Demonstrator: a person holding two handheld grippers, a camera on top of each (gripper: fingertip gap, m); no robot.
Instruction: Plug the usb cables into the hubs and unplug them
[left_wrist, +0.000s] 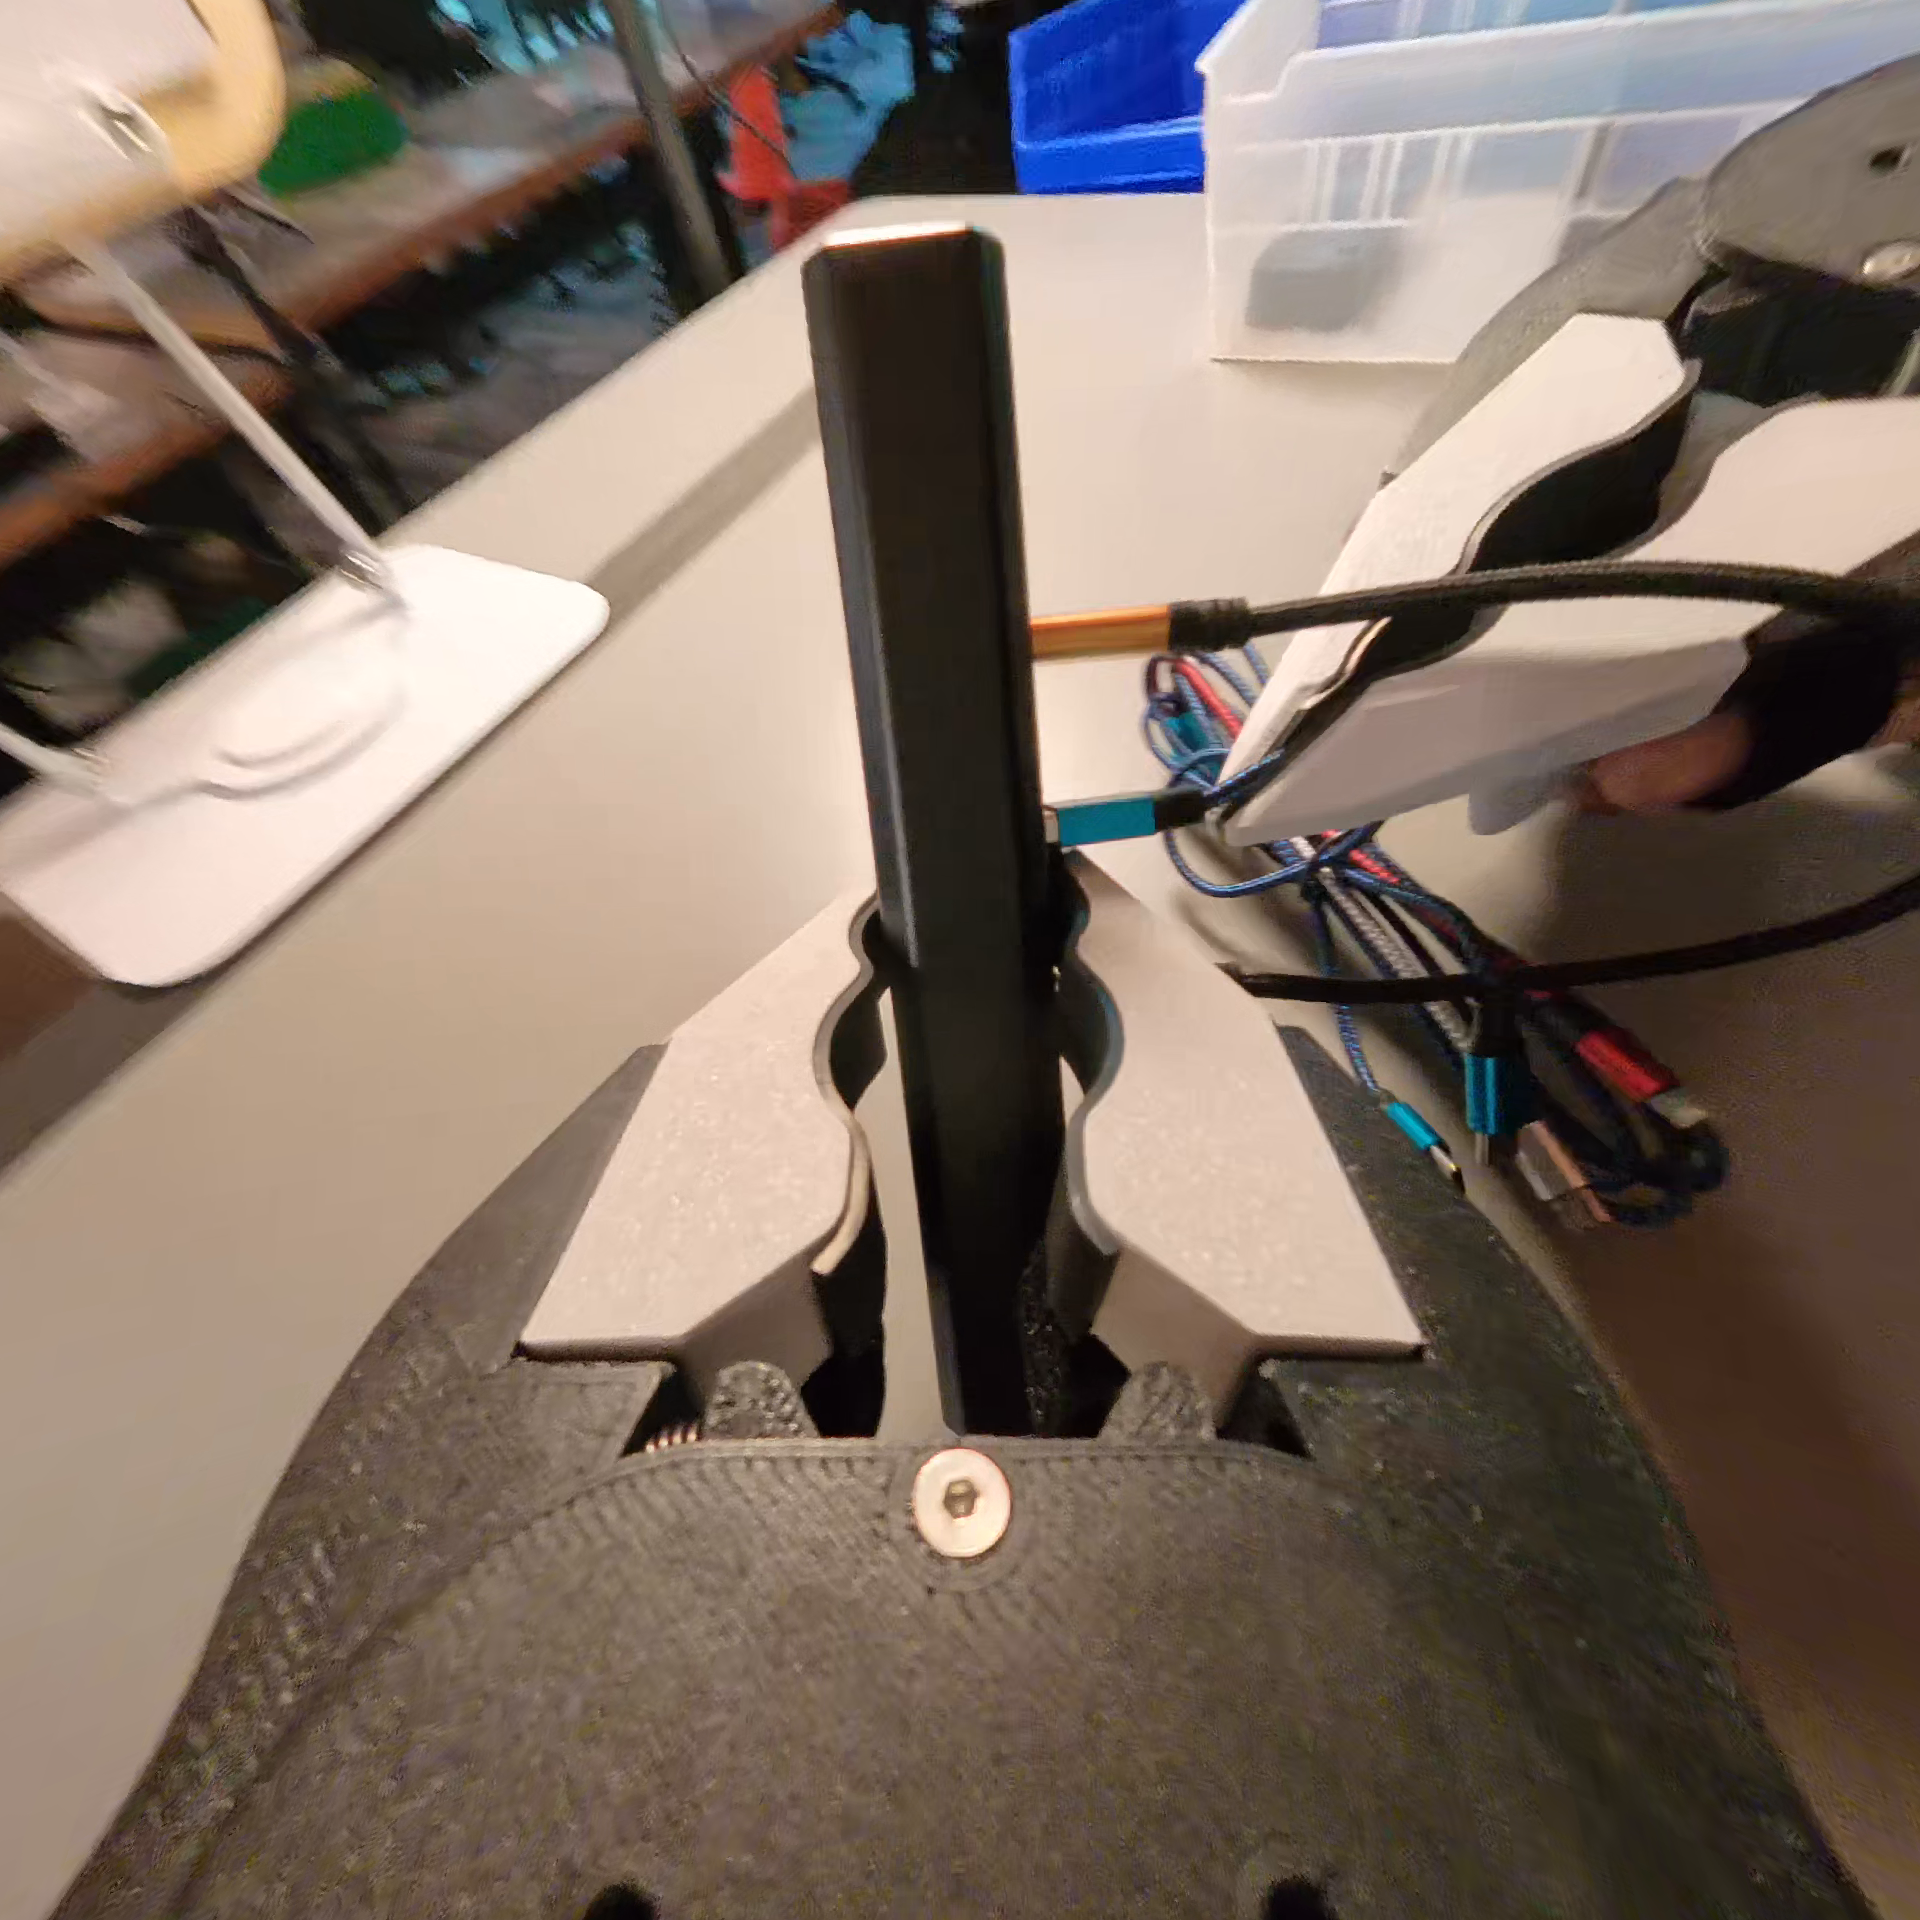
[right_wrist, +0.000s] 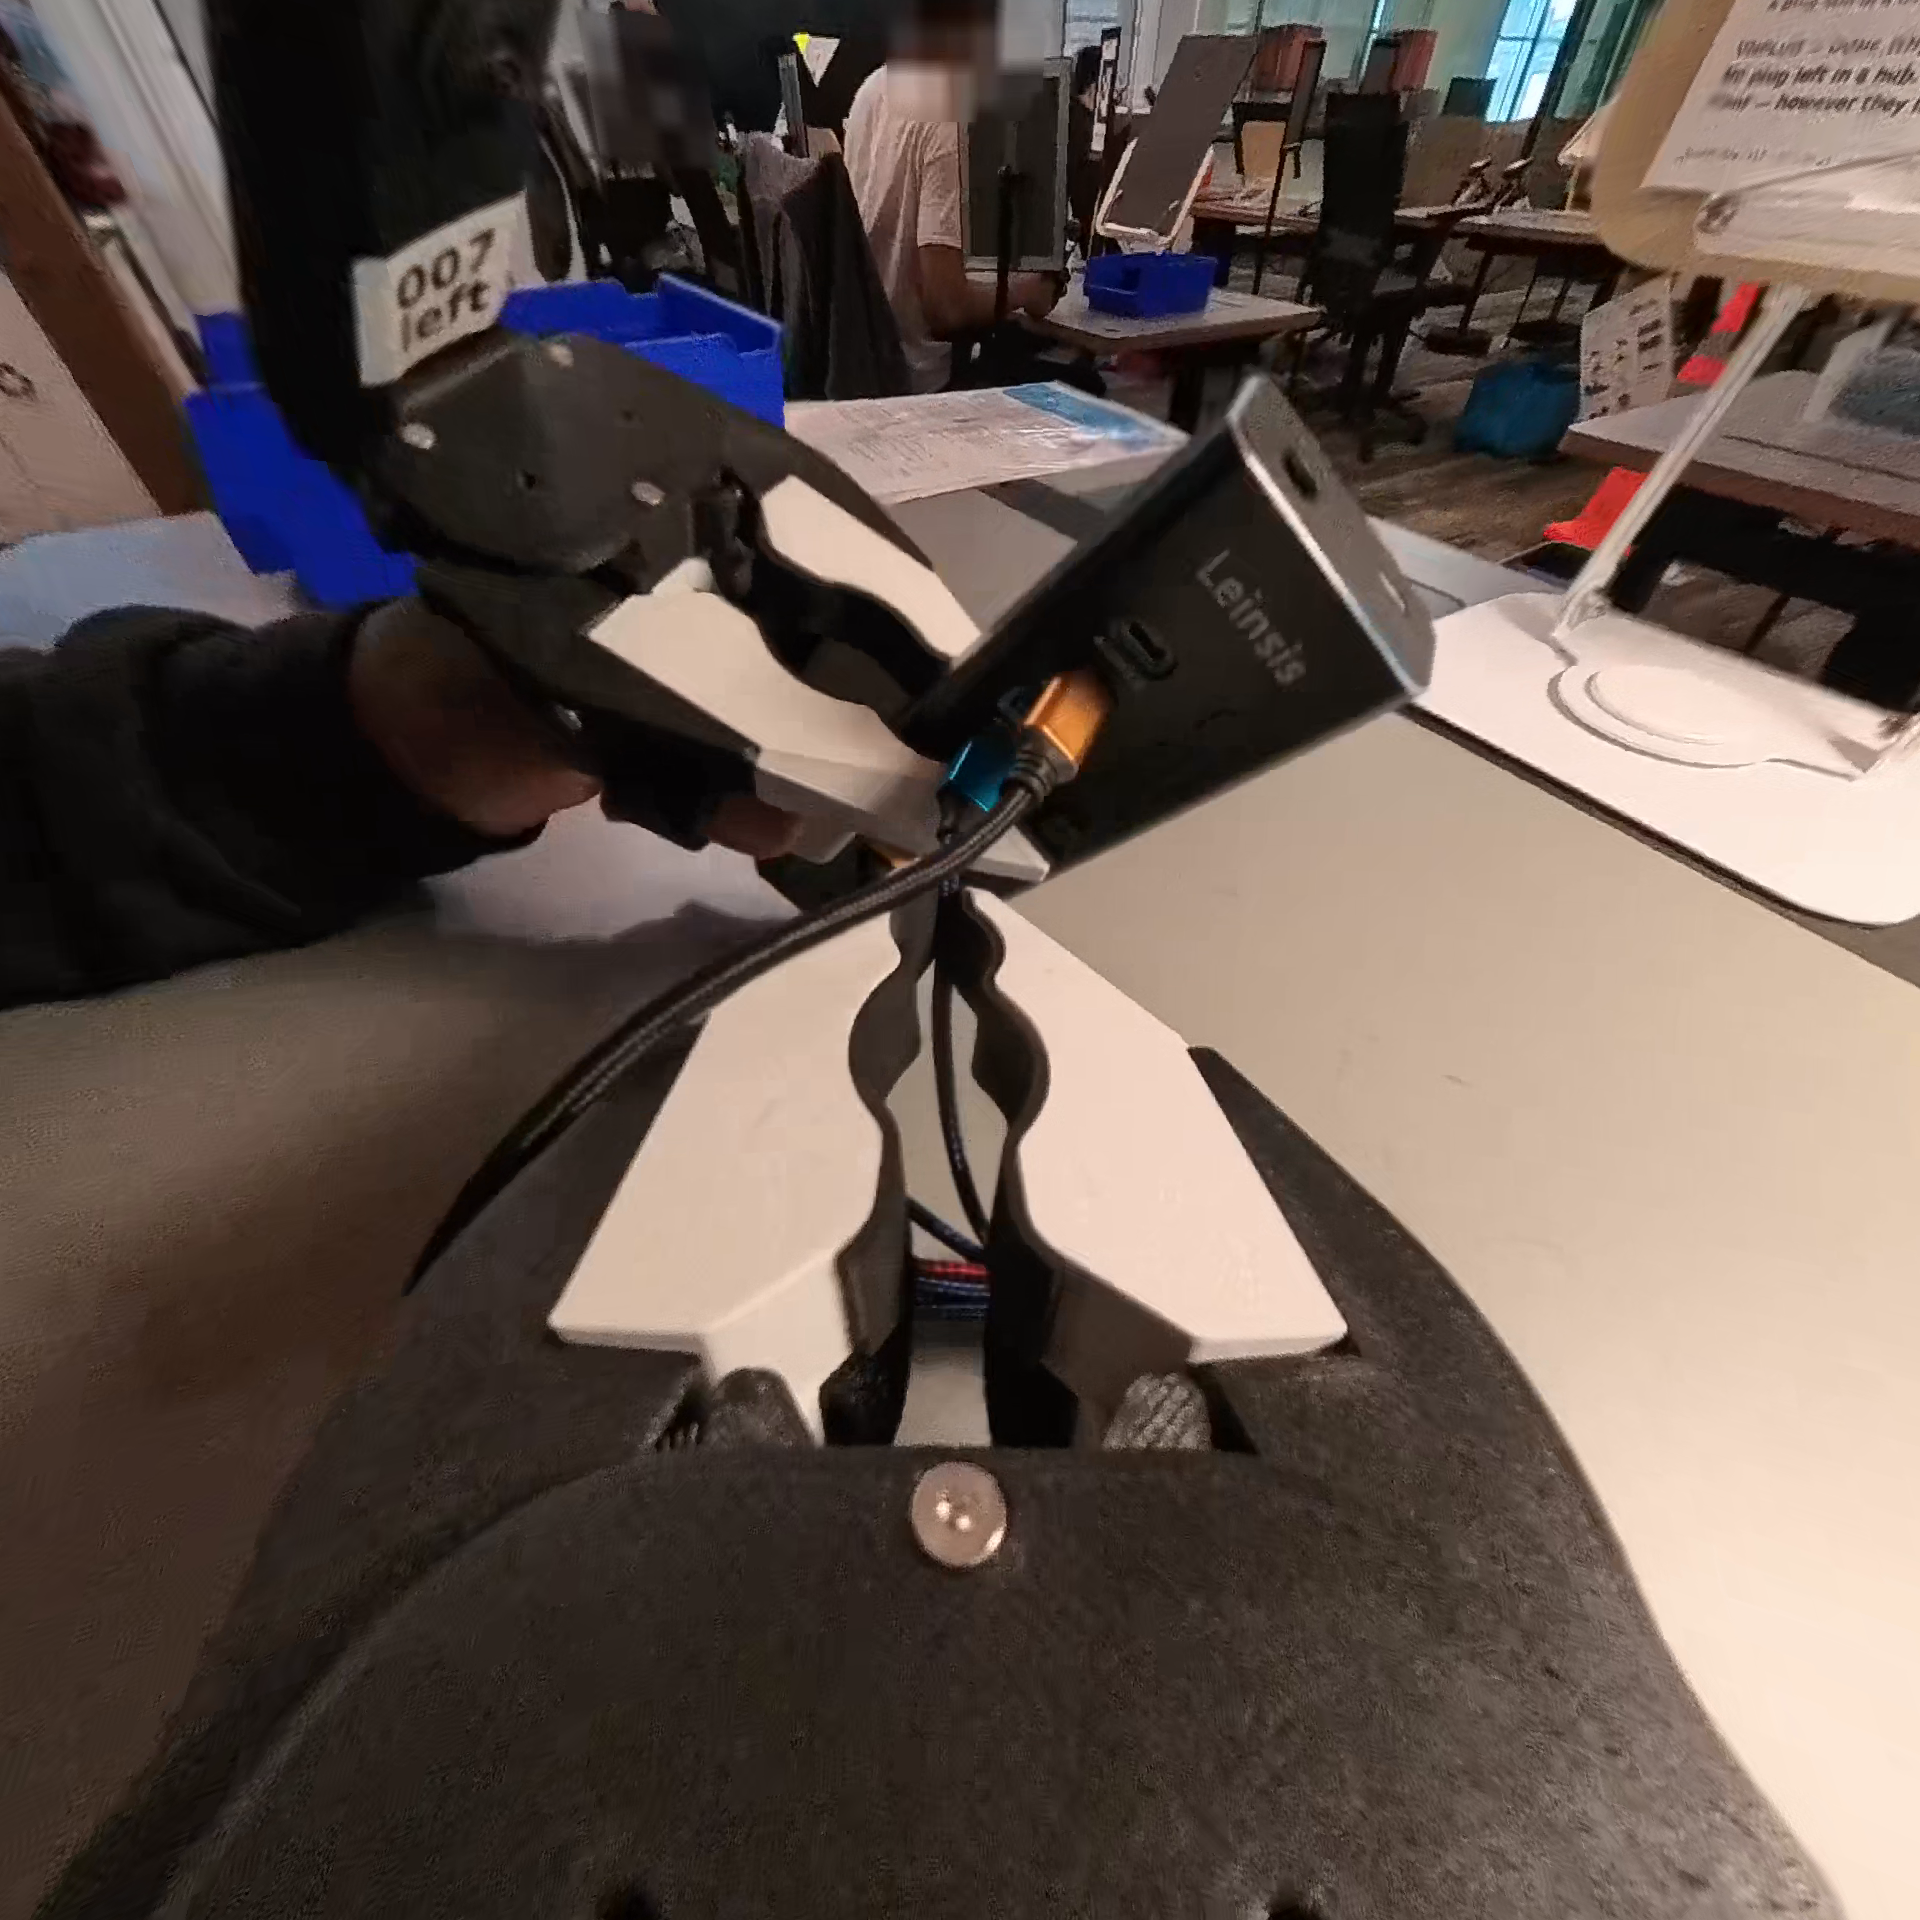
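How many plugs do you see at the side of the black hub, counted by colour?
Orange plug: 1
Blue plug: 1
Total at the black hub: 2

Hub (left_wrist: 925, 644) in left claw (left_wrist: 971, 914), cables (left_wrist: 1455, 997) perhaps loose to its right.

The left wrist view looks forward along the left gripper (left_wrist: 966, 914), close over the grey table (left_wrist: 436, 987), facing the black USB hub (left_wrist: 925, 665) toward 12 o'clock, a clear plastic organiser (left_wrist: 1455, 197) at 1 o'clock. The right wrist view sits just as near behind the right gripper (right_wrist: 951, 914), facing a room of desks. Both views share the hub (right_wrist: 1195, 665), its orange plug (left_wrist: 1101, 632) (right_wrist: 1065, 717) and teal plug (left_wrist: 1112, 823) (right_wrist: 977, 774), and the white stand base (left_wrist: 301, 748) (right_wrist: 1704, 748).
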